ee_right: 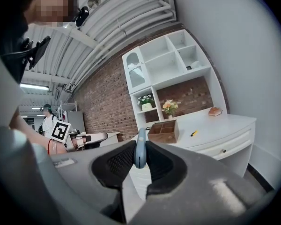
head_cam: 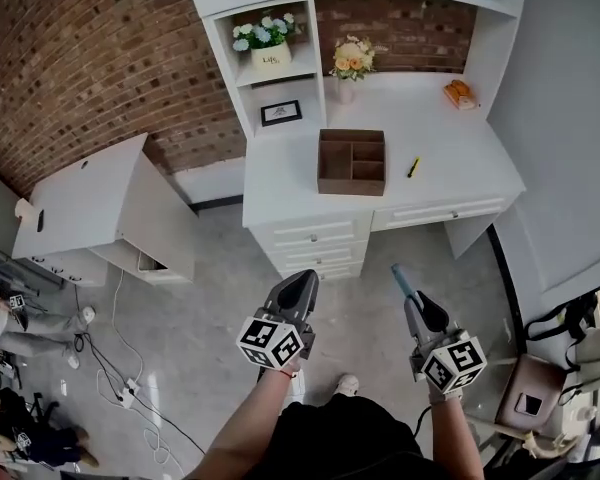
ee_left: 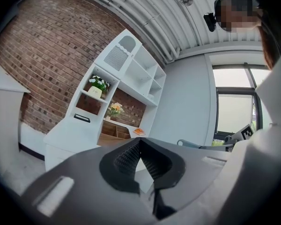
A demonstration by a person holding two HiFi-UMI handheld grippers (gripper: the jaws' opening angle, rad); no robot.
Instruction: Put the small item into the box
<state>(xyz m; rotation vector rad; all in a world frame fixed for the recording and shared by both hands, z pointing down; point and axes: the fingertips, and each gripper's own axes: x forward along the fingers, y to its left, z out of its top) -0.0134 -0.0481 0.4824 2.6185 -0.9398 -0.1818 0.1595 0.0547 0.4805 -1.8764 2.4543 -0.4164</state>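
The right gripper [ee_right: 139, 156] is pinching a slim blue item [ee_right: 139, 146] upright between its pads, with the item's tip sticking out past the jaws. This is probably the task's small item, and gripping it low is leaving the free end ready to go in first. The left gripper [ee_left: 139, 146] is pressing its jaws together on nothing, seemingly just idling.

Both grippers are hanging over the floor, well short of the box [head_cam: 352, 162]. The box is sitting open-topped on the white worktop [head_cam: 450, 148], likely so it can be filled from above. Its compartments are looking empty. A yellow pen-like thing [head_cam: 413, 167] is lying just right of the box.

On the shelf behind and left of the box, a white flower pot [head_cam: 271, 58] is carrying a label, and a dark frame [head_cam: 281, 113] is standing below it. The writing on both is too small to read.
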